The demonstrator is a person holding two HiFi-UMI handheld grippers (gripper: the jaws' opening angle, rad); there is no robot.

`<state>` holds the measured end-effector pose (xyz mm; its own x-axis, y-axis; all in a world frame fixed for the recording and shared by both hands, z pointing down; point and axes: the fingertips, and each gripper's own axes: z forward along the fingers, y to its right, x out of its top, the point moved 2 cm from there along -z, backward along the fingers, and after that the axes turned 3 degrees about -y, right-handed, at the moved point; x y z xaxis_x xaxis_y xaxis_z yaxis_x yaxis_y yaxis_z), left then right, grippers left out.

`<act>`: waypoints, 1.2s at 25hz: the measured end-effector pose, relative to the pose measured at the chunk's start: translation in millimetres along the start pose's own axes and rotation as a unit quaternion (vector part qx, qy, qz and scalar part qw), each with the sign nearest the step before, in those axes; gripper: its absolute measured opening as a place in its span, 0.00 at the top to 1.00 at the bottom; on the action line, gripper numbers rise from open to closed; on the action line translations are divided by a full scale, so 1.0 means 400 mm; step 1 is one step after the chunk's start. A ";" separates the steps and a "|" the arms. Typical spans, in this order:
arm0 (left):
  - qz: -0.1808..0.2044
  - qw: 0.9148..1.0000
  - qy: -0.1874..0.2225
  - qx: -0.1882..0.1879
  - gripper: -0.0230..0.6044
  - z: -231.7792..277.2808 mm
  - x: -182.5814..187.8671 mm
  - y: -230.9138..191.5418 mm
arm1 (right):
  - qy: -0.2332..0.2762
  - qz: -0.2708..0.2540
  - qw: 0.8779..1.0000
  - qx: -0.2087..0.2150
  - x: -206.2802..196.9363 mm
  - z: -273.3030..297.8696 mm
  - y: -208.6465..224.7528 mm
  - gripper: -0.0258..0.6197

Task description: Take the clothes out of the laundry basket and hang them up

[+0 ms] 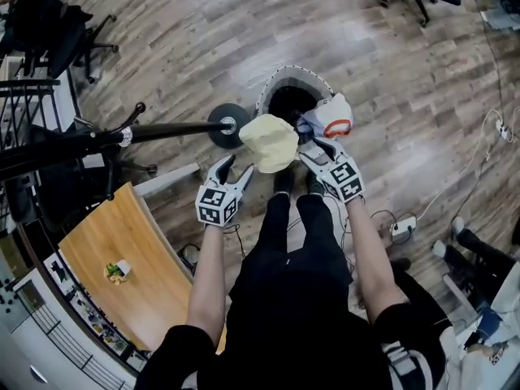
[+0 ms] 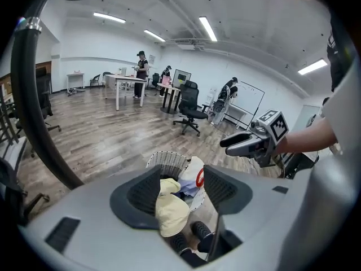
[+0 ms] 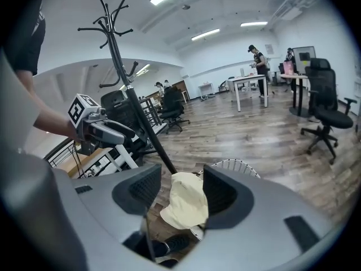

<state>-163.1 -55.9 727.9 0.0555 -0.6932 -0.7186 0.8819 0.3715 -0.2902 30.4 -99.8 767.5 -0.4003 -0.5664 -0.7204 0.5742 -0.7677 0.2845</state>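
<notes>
Hovering over laundry basket (image 1: 284, 76) | left gripper (image 1: 236, 169), right gripper (image 1: 315, 151) jaws apart, empty | risk: shallow pinch could drop yellow garment (image 1: 270, 142)

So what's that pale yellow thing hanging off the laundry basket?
It is a soft, plain pale yellow garment, crumpled, so what kind of garment it is cannot be told. It droops over the near rim of the white mesh laundry basket, with most of it hanging outside. A white cloth with a red mark lies against its right side.
</notes>
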 end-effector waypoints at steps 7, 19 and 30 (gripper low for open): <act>-0.031 0.999 -0.005 0.014 0.56 0.088 -0.064 -0.098 | -0.033 0.011 0.999 0.004 -0.092 0.102 0.020 0.59; -0.038 0.999 -0.038 0.009 0.56 0.233 -0.173 -0.171 | -0.075 -0.002 0.996 0.040 -0.214 0.272 0.049 0.60; -0.059 0.995 -0.080 0.017 0.56 0.342 -0.340 -0.274 | -0.085 -0.010 0.995 0.042 -0.296 0.424 0.094 0.60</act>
<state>-203.4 -86.9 944.1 0.0221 -0.8216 -0.5696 0.9021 0.2620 -0.3429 -21.5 -112.5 970.9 -0.5307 -0.5876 -0.6108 0.5052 -0.7979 0.3287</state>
